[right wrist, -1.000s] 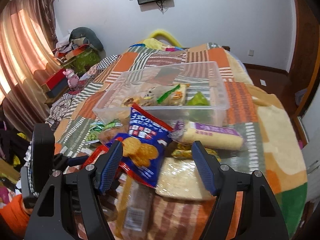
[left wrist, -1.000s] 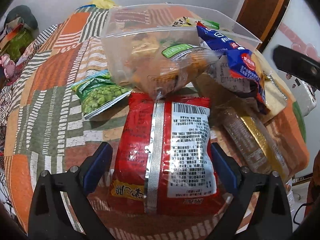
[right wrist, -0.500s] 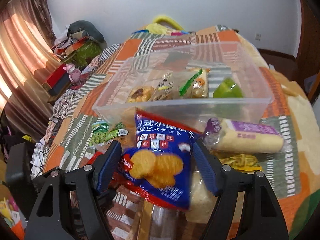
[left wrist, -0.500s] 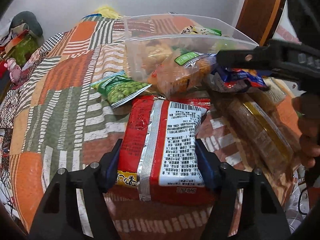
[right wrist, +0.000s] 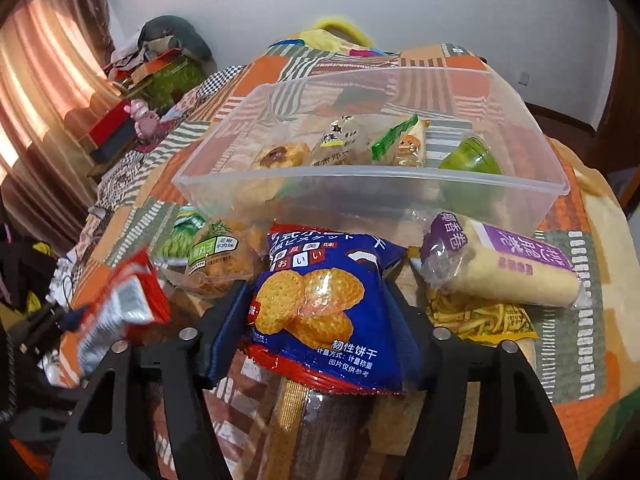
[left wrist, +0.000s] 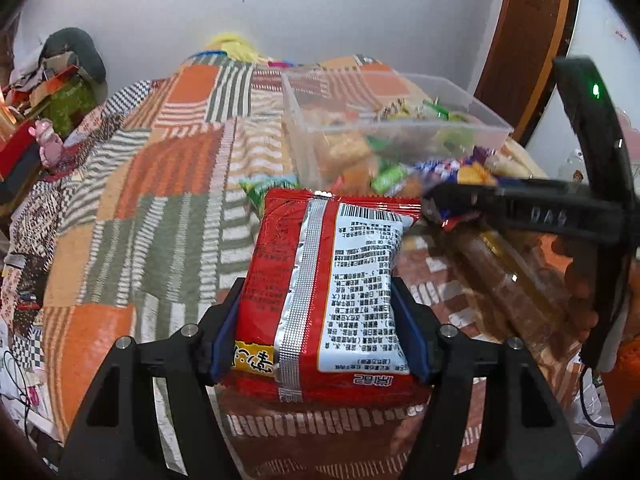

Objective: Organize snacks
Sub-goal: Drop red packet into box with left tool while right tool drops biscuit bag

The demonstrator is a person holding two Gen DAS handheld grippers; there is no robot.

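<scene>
The left gripper point(left wrist: 320, 332) clamps the red packet point(left wrist: 328, 280) by its sides. The right gripper point(right wrist: 324, 324) clamps the blue biscuit bag point(right wrist: 324, 300), pointing toward the clear bin point(right wrist: 400, 184).

Indoor light, moderate, soft; few hard shadows. Warm orange daylight glows through the curtain point(right wrist: 48, 92) at left in the right wrist view. Glare on the red snack packet's point(left wrist: 324, 292) silver seam. Motion blur smears the clear plastic bin point(left wrist: 384, 128) and its contents in the left wrist view. Fisheye bending and dark vignette at all edges.
</scene>
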